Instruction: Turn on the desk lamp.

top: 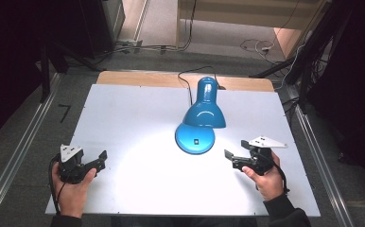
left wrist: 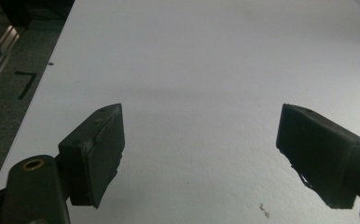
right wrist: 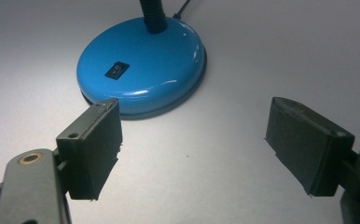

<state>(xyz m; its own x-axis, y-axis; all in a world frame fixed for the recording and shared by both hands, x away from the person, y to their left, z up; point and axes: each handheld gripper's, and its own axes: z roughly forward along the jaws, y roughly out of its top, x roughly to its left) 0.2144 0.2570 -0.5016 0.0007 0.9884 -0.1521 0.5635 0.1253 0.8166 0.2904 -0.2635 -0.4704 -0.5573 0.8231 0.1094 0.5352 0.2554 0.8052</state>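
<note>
White table (top: 138,113): bare surface, brightly lit at centre. Blue desk lamp (top: 203,111) stands mid-table, shade bent over its round base (right wrist: 141,70) (black rocker switch (right wrist: 117,70) on top). Left gripper (top: 102,158), near left corner: jaws wide apart, empty. Right gripper (top: 228,157), just beside the base: jaws wide apart, empty.
</note>
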